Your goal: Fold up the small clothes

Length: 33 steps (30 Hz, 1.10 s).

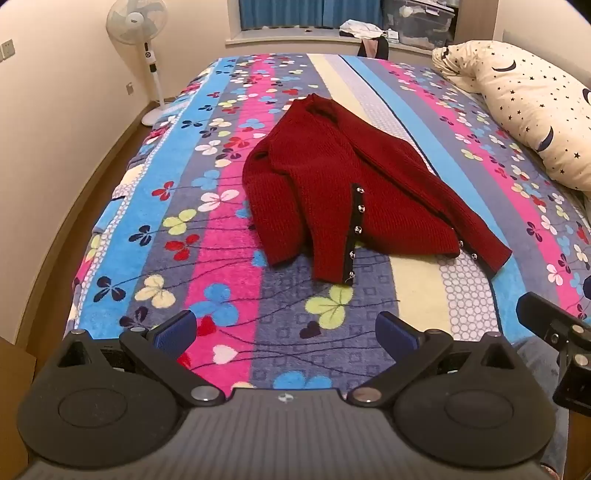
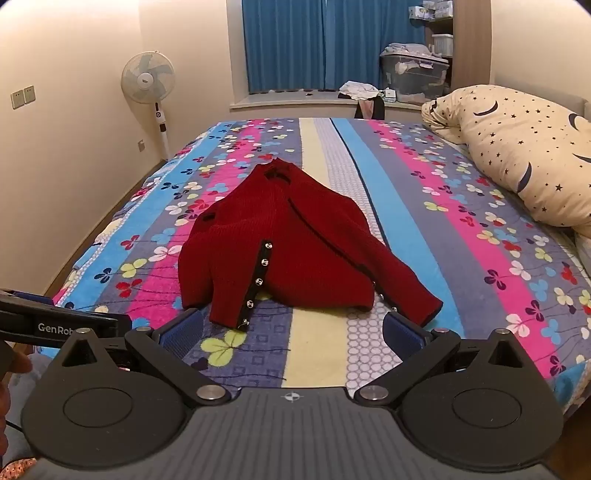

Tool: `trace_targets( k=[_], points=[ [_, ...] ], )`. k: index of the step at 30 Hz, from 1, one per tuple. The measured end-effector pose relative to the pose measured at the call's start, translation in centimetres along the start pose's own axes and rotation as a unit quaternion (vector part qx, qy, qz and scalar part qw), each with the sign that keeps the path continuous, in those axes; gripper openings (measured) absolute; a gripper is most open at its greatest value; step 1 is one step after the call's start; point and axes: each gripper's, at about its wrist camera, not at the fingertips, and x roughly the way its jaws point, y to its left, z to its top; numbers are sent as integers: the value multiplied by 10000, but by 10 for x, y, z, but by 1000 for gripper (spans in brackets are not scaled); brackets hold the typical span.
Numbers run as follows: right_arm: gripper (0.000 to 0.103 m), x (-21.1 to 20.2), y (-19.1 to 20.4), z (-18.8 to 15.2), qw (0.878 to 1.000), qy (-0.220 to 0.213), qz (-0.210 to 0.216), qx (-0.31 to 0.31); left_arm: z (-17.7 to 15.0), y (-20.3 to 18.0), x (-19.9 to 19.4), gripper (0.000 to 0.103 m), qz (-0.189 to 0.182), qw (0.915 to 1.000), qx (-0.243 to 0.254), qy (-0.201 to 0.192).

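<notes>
A small dark red knit cardigan [image 1: 332, 192] with a black button band and silver buttons lies loosely spread on the bed, hem toward me, collar at the far end. It also shows in the right wrist view [image 2: 295, 254]. My left gripper [image 1: 286, 334] is open and empty, held above the blanket short of the cardigan's hem. My right gripper [image 2: 293, 332] is open and empty, close to the hem, its blue pads on either side of the lower edge. The right gripper's body shows at the right edge of the left wrist view [image 1: 557, 332].
The bed carries a striped clover-pattern blanket [image 1: 221, 229]. A cream star-print pillow [image 1: 528, 107] lies at the right. A standing fan [image 1: 138, 33] is by the left wall. A window sill with clothes [image 2: 360, 90] and storage boxes [image 2: 413, 79] lies beyond the bed.
</notes>
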Motion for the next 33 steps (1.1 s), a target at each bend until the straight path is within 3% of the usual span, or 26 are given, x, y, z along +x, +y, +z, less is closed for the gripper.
trace_targets(
  k=[33],
  points=[
    [102, 4, 1, -6, 10000, 32, 56, 28, -2, -1, -4, 103, 0, 10000, -2, -29]
  ],
)
